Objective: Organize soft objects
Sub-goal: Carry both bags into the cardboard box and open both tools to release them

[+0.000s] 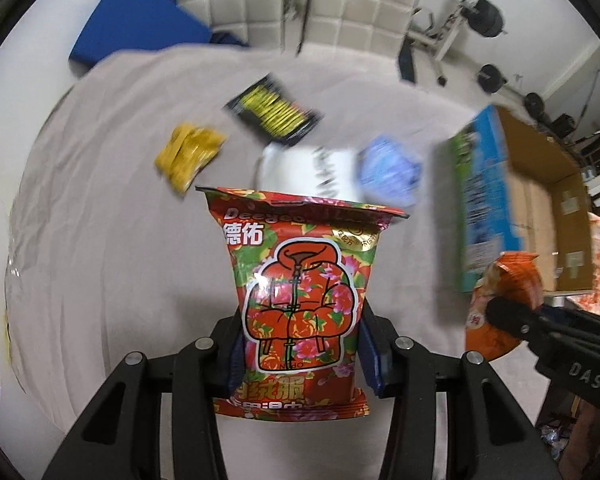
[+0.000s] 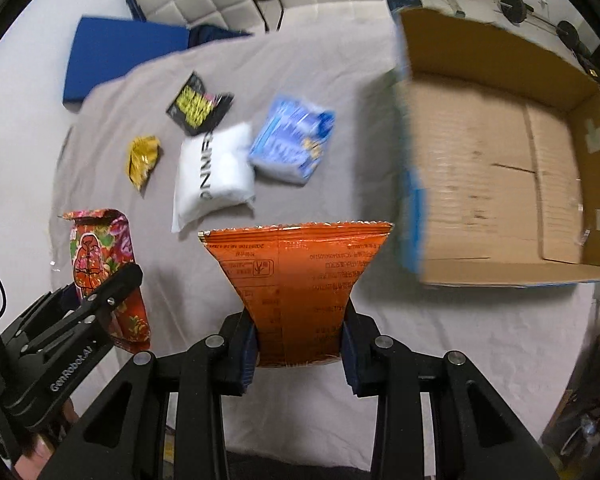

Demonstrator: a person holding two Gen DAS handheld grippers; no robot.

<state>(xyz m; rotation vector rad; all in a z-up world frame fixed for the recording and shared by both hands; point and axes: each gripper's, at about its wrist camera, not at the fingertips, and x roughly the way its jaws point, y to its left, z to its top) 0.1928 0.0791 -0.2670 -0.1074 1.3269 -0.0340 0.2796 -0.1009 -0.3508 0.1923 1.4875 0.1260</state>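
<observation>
Both packs (image 1: 300,304) (image 2: 300,284) gripped, lifted.

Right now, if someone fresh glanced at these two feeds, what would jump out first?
The red floral wipes pack pinched in the left tool, and the orange snack bag clamped in the right tool, each filling the centre of its view. Next, the open cardboard box on the right, and four loose packs on the grey sheet, the white pouch most prominent.
</observation>
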